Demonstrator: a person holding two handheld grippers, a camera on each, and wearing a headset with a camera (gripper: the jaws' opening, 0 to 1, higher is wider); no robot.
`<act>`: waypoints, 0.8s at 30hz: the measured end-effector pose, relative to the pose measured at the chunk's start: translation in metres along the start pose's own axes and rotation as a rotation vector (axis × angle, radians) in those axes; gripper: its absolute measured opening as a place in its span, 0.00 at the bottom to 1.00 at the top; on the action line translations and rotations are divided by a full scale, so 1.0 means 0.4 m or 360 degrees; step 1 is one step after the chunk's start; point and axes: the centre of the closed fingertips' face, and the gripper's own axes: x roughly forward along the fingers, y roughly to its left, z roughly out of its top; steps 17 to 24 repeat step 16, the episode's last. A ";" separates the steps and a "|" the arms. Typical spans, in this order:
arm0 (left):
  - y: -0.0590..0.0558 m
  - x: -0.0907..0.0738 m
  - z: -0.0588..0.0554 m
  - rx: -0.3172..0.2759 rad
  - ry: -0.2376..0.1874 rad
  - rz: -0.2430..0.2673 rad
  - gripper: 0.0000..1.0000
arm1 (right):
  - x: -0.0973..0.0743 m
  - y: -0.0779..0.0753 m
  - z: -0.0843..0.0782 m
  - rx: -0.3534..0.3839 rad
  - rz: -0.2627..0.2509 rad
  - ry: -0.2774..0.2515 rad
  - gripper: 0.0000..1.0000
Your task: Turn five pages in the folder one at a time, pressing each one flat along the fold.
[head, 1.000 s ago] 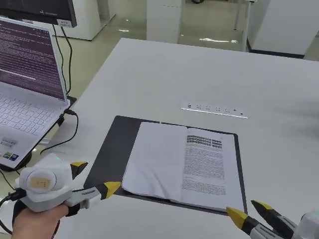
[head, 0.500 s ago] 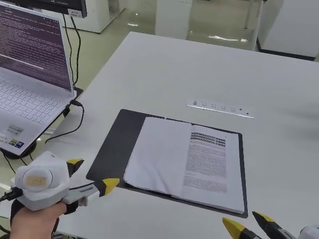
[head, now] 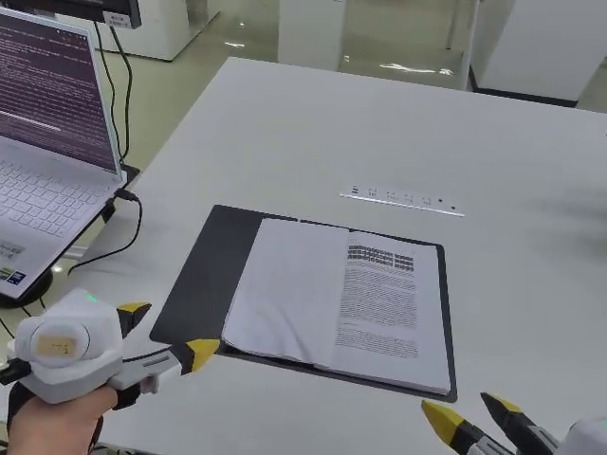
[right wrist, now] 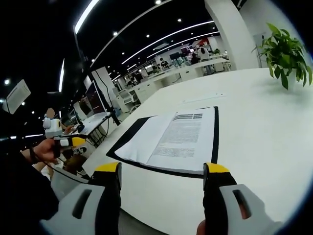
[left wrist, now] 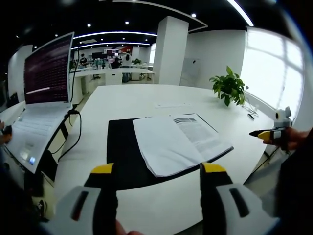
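The folder [head: 193, 284] lies open on the white table [head: 379, 123], close to the near edge and left of the middle. Its black cover shows as a wide bare band on the left and as a thin border along the right and near sides. Two sheets face up. The blank page [head: 285, 289] on the left is a little rumpled, with its near edge slightly wavy. The printed page [head: 384, 303] on the right lies flat, with a dark block of heading at its far end. They meet along the fold, which runs from the far edge to the near edge.

The left gripper [head: 169, 331] hangs off the folder's near-left corner with its yellow-tipped jaws wide apart and nothing between them. One tip is just beside that corner, but I cannot tell whether it touches. A hand [head: 57, 427] holds it from below. The right gripper [head: 466, 409] sits past the near-right corner, clear of the folder, with its jaws also spread and empty.

Beyond the folder, a narrow socket strip [head: 403, 202] is set flush in the table top. Beside the table's left edge a laptop [head: 47, 142] stands open with its screen lit, and a cable [head: 123, 237] trails from it. A potted plant [left wrist: 229, 85] stands past the table's far right side.
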 end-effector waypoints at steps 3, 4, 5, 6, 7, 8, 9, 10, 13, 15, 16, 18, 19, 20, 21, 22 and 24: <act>-0.006 0.002 -0.001 0.0009 0.0007 -0.0008 0.69 | -0.004 0.000 0.002 -0.0001 -0.0006 -0.0003 0.67; -0.007 0.003 0.000 0.0011 0.0008 -0.0011 0.69 | -0.006 -0.002 0.002 0.0000 -0.0007 -0.0005 0.67; -0.013 0.000 0.002 0.0009 0.0007 -0.0014 0.69 | -0.007 -0.004 0.002 0.0006 -0.0009 -0.0006 0.67; -0.014 0.000 0.003 0.0008 0.0004 -0.0014 0.69 | -0.008 -0.006 0.001 0.0008 -0.0012 -0.0006 0.67; -0.019 -0.002 0.006 0.0007 0.0005 -0.0015 0.69 | -0.010 -0.008 0.001 0.0012 -0.0014 -0.0007 0.67; -0.020 -0.002 0.006 0.0006 0.0005 -0.0016 0.69 | -0.010 -0.009 0.001 0.0016 -0.0017 -0.0008 0.67; -0.022 -0.003 0.008 0.0005 0.0005 -0.0015 0.68 | -0.011 -0.010 0.001 0.0017 -0.0020 -0.0010 0.67; -0.024 -0.003 0.009 0.0003 0.0004 -0.0016 0.68 | -0.012 -0.010 0.001 0.0017 -0.0021 -0.0012 0.67; -0.027 -0.003 0.015 0.0001 -0.0001 -0.0015 0.68 | -0.013 -0.013 0.000 0.0026 -0.0027 -0.0011 0.67; -0.029 -0.002 0.018 0.0003 -0.0001 -0.0016 0.68 | -0.014 -0.016 0.003 0.0033 -0.0029 -0.0018 0.67; -0.030 -0.002 0.020 0.0004 -0.0002 -0.0017 0.68 | -0.014 -0.018 0.005 0.0035 -0.0031 -0.0021 0.67; -0.030 -0.002 0.020 0.0004 -0.0002 -0.0017 0.68 | -0.014 -0.018 0.005 0.0035 -0.0031 -0.0021 0.67; -0.030 -0.002 0.020 0.0004 -0.0002 -0.0017 0.68 | -0.014 -0.018 0.005 0.0035 -0.0031 -0.0021 0.67; -0.030 -0.002 0.020 0.0004 -0.0002 -0.0017 0.68 | -0.014 -0.018 0.005 0.0035 -0.0031 -0.0021 0.67; -0.030 -0.002 0.020 0.0004 -0.0002 -0.0017 0.68 | -0.014 -0.018 0.005 0.0035 -0.0031 -0.0021 0.67; -0.030 -0.002 0.020 0.0004 -0.0002 -0.0017 0.68 | -0.014 -0.018 0.005 0.0035 -0.0031 -0.0021 0.67; -0.030 -0.002 0.020 0.0004 -0.0002 -0.0017 0.68 | -0.014 -0.018 0.005 0.0035 -0.0031 -0.0021 0.67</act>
